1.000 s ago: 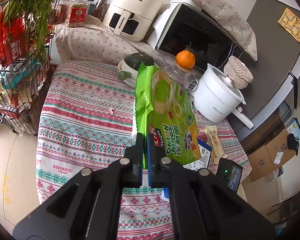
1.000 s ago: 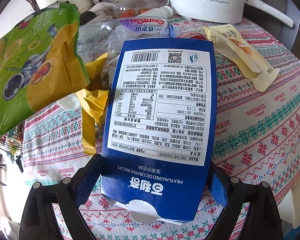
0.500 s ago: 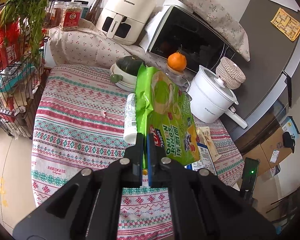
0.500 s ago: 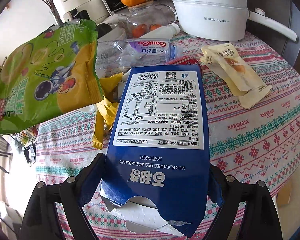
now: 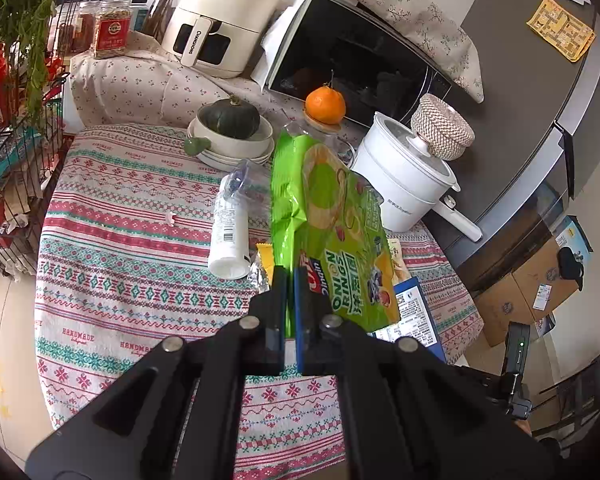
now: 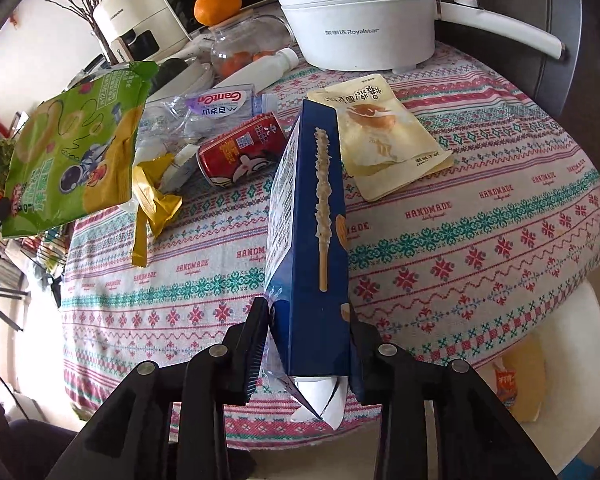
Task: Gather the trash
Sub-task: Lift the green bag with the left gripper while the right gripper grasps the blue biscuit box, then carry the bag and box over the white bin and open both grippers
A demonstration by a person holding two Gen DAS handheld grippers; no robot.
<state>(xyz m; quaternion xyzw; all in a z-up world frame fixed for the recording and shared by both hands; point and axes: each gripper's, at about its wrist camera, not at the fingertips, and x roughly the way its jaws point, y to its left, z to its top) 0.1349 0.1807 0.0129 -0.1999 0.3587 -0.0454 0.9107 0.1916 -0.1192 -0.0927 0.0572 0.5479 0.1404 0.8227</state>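
My left gripper is shut on the lower edge of a green onion-rings bag, held upright above the tablecloth; the bag hangs at the left of the right wrist view. My right gripper has its jaws closing on a blue biscuit box, which stands edge-on between them, its torn end toward the camera. The pads press its sides. On the cloth lie a red can, a crushed clear bottle, a yellow wrapper, a beige pouch and a white bottle.
A white electric pot stands at the table's far side beside a glass jar topped with an orange. A bowl with a dark squash sits at the back. A wire rack stands left of the table.
The right jaws have narrowed onto the blue box, which turned from face-up to edge-on as it rose and drew back. The left gripper drew back a little with the bag.
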